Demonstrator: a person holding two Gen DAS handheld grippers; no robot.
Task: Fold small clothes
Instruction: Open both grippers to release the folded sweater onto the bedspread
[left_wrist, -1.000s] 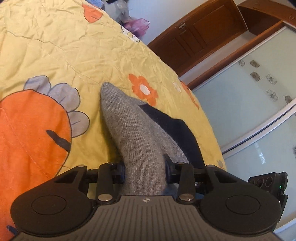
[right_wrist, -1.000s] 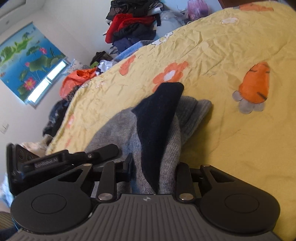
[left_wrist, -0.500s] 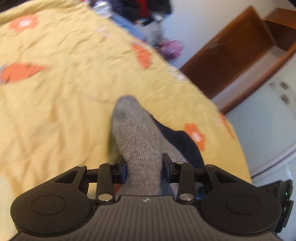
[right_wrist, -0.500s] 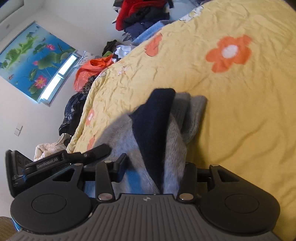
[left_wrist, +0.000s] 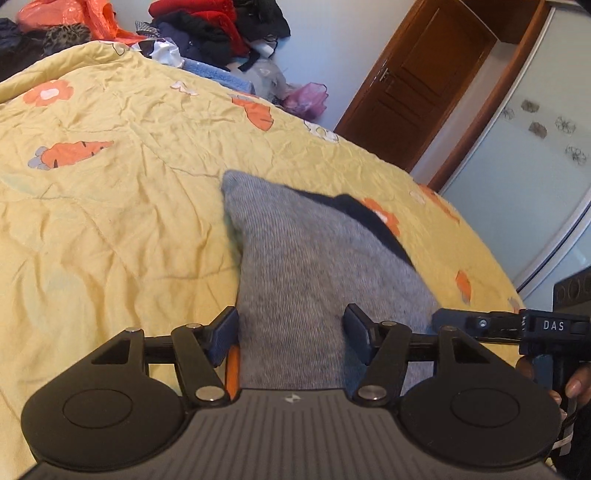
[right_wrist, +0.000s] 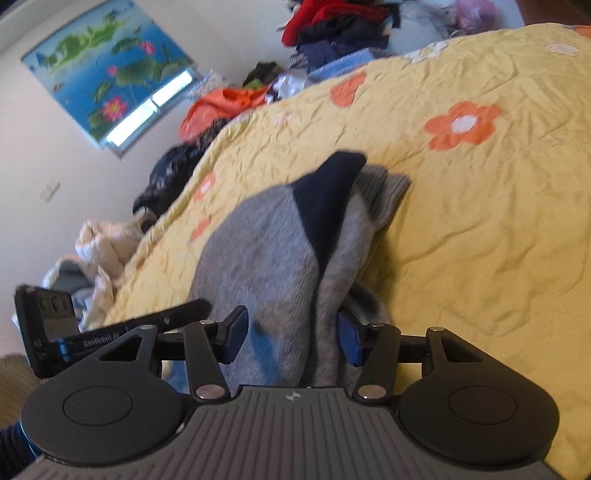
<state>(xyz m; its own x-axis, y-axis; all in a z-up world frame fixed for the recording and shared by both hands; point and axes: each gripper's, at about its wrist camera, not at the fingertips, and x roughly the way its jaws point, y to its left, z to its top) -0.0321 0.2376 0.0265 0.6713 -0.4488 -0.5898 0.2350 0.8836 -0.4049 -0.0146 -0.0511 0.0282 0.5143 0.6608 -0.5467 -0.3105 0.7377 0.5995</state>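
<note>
A grey sock pair with a navy toe lies on the yellow flowered quilt. My left gripper is open, its fingers spread to either side of the flat grey cloth. In the right wrist view the socks are bunched and folded, with the navy toe and ribbed cuffs pointing away. My right gripper is shut on that bundle. Each gripper shows at the edge of the other's view: the right one with a hand on it, and the left one.
Piles of red, dark and orange clothes sit beyond the quilt's far edge. A wooden door and frosted wardrobe panels stand to the right. A lotus picture hangs on the wall, and more clothes lie beside the bed.
My left gripper's fingers have spread apart and the sock now lies wider and flatter between them. Both views have swung across the bed towards the clothes piles.
</note>
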